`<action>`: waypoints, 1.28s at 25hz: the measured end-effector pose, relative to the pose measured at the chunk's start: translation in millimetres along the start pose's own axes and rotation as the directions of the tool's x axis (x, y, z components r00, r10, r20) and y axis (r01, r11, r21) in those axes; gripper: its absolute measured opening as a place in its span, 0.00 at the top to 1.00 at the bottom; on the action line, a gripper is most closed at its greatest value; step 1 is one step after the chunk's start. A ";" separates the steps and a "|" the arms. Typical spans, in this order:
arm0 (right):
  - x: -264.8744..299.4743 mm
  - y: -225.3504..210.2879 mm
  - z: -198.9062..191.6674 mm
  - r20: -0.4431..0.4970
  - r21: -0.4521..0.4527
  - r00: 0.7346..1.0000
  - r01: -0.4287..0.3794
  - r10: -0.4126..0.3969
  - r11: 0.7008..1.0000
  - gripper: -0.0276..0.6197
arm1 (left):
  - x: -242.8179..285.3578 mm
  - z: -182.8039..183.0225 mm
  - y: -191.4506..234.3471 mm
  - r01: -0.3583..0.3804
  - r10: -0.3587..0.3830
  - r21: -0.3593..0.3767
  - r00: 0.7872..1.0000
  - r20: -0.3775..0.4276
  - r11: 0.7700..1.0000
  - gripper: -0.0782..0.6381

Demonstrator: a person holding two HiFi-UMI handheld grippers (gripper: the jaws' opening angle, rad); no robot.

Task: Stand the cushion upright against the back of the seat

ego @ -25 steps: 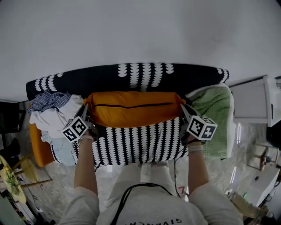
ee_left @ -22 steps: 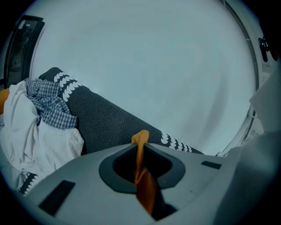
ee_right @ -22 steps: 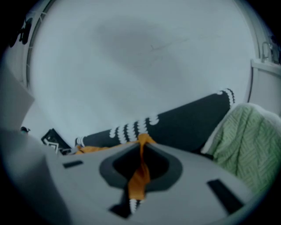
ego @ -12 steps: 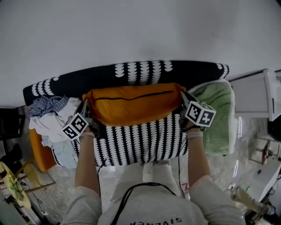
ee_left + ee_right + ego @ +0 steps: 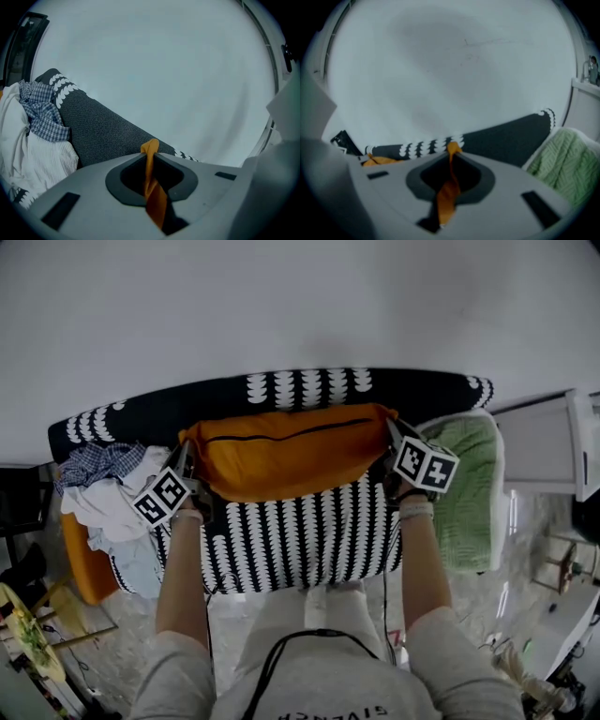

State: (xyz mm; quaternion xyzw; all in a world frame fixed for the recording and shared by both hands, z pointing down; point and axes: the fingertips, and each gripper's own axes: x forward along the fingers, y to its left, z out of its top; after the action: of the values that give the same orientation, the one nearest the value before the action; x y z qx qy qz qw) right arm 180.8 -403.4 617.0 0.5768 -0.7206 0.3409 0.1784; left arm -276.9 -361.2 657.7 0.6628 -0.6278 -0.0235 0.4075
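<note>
Orange cushion: lies lengthwise over the rear of the black-and-white patterned seat, long far edge at the backrest, zip line visible on its upper face. Can't tell whether it stands fully upright.

L gripper: jaws clenched on the cushion's left corner. Left gripper view shows a thin fold of orange fabric pinched between the pads, tip poking out past them.

R gripper: same at the right corner. Jaws nearly together, strip of orange fabric nipped between them. Both grippers point fwd and down toward the backrest.

Adjacent items: pile of clothes (checked shirt, white pieces) at the seat's left end, just beside L gripper. Green towel at the right end, near R gripper. Plain wall behind the backrest.
</note>
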 end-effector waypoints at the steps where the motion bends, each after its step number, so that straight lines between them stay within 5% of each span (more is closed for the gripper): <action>1: 1.0 -0.3 1.0 -0.001 -0.001 1.000 0.002 -0.002 1.000 0.89 | 0.5 0.6 -0.3 0.002 -0.002 0.002 1.000 -0.002 1.000 0.80; 20: 18.4 -4.1 -9.8 -0.034 -0.084 0.999 0.026 -0.029 0.996 0.89 | 7.3 -8.0 8.9 0.018 -0.018 0.024 1.000 0.003 1.000 0.80; 32: 10.9 -4.3 -5.6 0.006 -0.156 0.999 0.040 -0.039 0.987 0.82 | -4.9 -0.5 10.9 -0.085 0.083 0.236 0.996 0.016 0.968 0.75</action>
State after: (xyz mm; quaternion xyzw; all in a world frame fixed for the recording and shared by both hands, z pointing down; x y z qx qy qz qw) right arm 181.2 -407.6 629.3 0.5758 -0.7338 0.2789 0.2286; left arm -286.5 -355.5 661.8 0.6793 -0.6547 0.0668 0.3247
